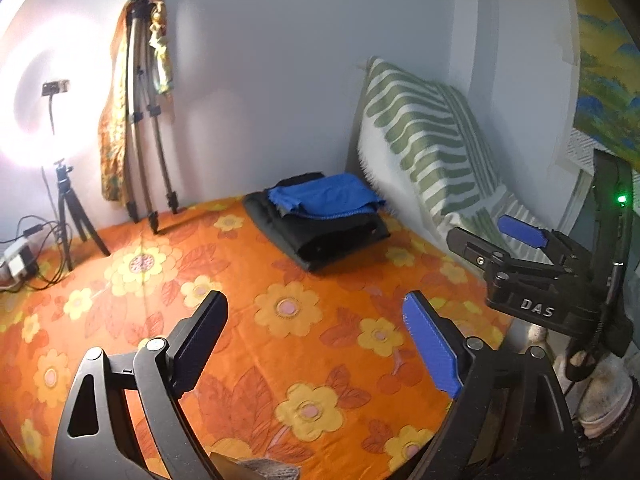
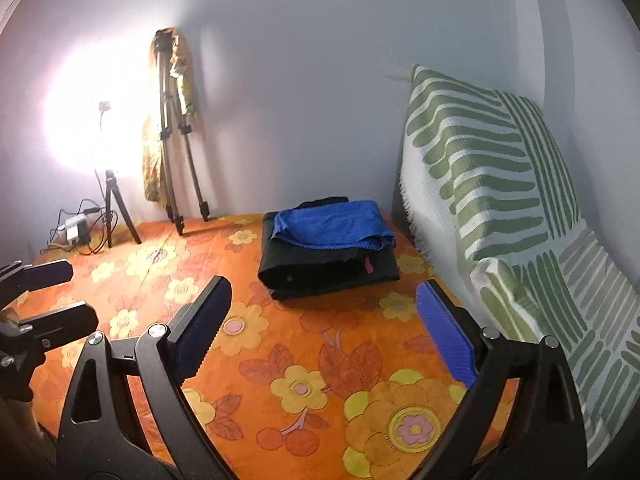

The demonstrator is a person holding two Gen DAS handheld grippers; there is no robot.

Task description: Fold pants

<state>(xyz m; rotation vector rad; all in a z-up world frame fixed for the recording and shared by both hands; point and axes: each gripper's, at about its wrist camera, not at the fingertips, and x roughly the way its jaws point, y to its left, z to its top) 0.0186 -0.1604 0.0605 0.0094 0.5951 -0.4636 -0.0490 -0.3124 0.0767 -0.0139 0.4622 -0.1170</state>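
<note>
1. The only legible writing is "DAS", in pale letters on the black body of the right gripper [image 1: 516, 248] as the left wrist view catches it from the side, off the bed's right edge.
2. The left gripper [image 1: 316, 340] hangs over the near part of the bed [image 1: 248, 360] with its jaws spread wide and nothing between them; one blue pad [image 1: 430, 344] faces inward.
3. The right gripper [image 2: 324, 328] is likewise spread wide and empty, above the flowered orange bedspread.
4. The folded pants [image 2: 332, 272], black, lie near the far right corner of the bed, just beside the green-striped white cushion [image 2: 492, 184] that leans along the right edge.
5. A folded blue garment [image 2: 332, 224] rests on top of the pants, towards their far side.
6. Only the right wrist view shows a small reddish tag [image 2: 367, 265] on the front fold of the pants, and the left gripper [image 2: 40, 300] at the bed's left edge.
7. Only the left wrist view shows a green indicator light [image 1: 621, 199] behind the right gripper and a colourful blue and yellow fabric [image 1: 608, 92] at the upper right.
8. At the far left corner a glaring ring light [image 1: 48, 120] stands on a small tripod beside tangled cables [image 1: 28, 256]; a taller tripod [image 1: 146, 120] draped with patterned cloth leans on the wall.
</note>
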